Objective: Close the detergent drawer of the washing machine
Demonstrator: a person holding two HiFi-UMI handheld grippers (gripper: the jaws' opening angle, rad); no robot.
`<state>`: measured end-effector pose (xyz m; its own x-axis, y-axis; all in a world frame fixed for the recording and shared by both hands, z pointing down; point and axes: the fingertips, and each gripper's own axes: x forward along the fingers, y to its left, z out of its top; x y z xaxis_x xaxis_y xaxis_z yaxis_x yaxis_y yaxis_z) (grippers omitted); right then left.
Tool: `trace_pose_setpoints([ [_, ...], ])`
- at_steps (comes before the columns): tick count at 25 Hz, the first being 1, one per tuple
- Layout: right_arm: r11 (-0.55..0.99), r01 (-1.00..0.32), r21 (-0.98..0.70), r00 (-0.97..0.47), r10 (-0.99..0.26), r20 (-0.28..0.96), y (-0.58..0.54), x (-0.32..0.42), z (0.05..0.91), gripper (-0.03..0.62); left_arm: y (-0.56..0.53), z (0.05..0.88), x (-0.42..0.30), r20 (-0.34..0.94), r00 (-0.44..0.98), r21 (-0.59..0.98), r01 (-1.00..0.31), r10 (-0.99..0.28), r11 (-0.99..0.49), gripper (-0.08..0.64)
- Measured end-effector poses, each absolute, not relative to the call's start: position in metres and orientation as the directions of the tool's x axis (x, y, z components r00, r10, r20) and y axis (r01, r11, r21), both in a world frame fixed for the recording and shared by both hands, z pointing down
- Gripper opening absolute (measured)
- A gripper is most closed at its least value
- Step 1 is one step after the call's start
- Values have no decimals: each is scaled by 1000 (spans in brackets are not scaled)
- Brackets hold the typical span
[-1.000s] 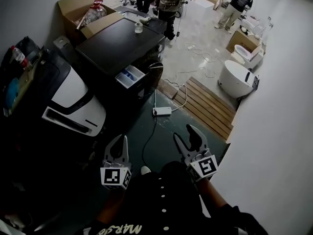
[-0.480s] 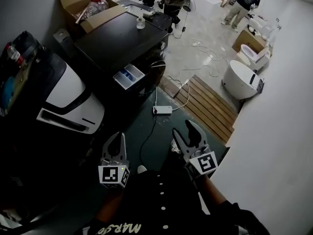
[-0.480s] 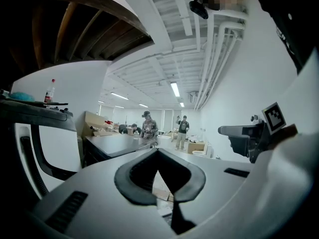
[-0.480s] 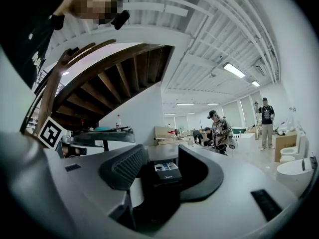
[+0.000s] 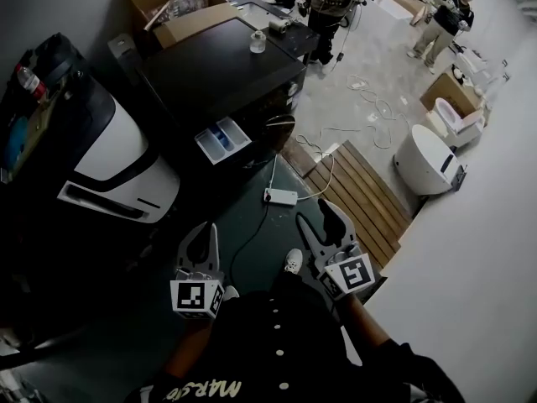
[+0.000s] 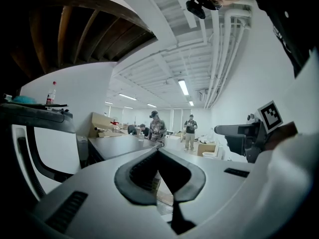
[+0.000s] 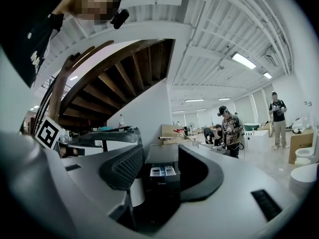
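The detergent drawer [image 5: 222, 138] is seen pulled out of the black washing machine [image 5: 220, 72], and white and blue compartments are shown in it. A clear bottle [image 5: 178, 2] is held in a cardboard box [image 5: 195, 25] behind the machine. Above the dark floor [image 5: 226, 217], well apart from the drawer, the left tongs [image 5: 208, 230] are closed on nothing and the right tongs [image 5: 317, 218] are held open.

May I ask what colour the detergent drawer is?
Detergent drawer: white with blue inside, best in head view.
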<state>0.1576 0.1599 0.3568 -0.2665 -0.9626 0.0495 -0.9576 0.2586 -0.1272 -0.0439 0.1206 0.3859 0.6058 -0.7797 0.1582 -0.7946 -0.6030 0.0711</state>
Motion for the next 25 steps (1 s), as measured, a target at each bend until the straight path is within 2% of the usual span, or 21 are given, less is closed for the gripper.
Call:
trace_pose_setpoints([
  [14,435,-889,-143,-441,-898,10,104,197,362,222,95,385,-13,166,456,40,-889,-874,-456,3],
  [25,582,-798,-155,-593,-805,27,76,220,370,219,107,385,3,162,251,25,-968,-954,-251,3],
])
